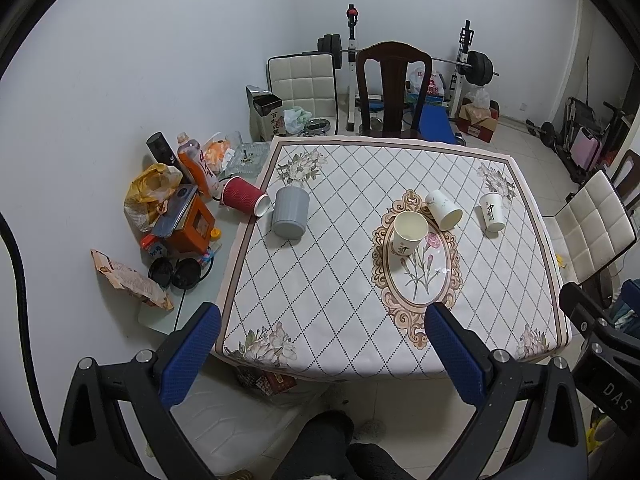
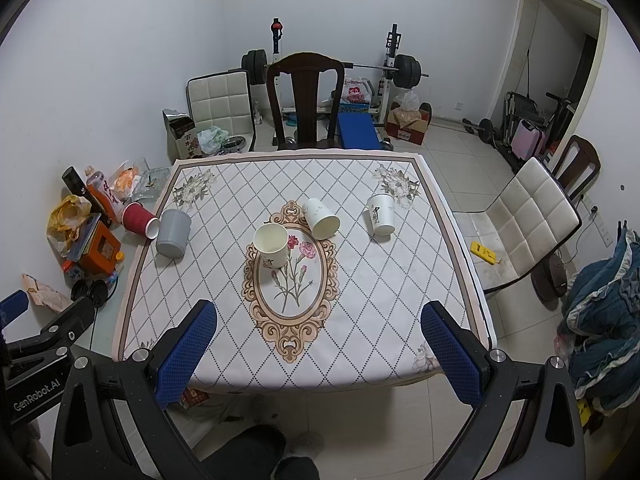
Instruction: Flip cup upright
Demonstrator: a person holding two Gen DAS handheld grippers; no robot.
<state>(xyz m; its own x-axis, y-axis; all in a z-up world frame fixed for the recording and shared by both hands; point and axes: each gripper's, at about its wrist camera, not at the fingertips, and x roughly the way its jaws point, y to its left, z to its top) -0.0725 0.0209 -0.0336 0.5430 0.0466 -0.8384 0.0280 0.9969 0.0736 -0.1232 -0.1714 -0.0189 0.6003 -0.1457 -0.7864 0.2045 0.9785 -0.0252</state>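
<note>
Several cups are on the patterned tablecloth (image 1: 320, 288) (image 2: 224, 320). A cream paper cup (image 1: 408, 232) (image 2: 272, 246) stands upright, mouth up, near the centre. A white cup (image 1: 443, 210) (image 2: 321, 218) lies tipped behind it. Another white cup (image 1: 492, 212) (image 2: 381, 214) stands upside down to the right. A grey cup (image 1: 291, 213) (image 2: 173, 233) stands upside down at the left. A red ribbed cup (image 1: 244, 201) (image 2: 140, 220) lies on its side beside it. My left gripper (image 1: 320, 332) and right gripper (image 2: 318, 326) are open and empty, held back above the table's near edge.
Clutter of bottles, bags and boxes (image 1: 176, 208) (image 2: 84, 232) lies on the side surface at the left. A dark wooden chair (image 1: 394, 88) (image 2: 306, 100) stands behind the table, a white padded chair (image 2: 520, 224) at the right. Weight equipment stands by the back wall.
</note>
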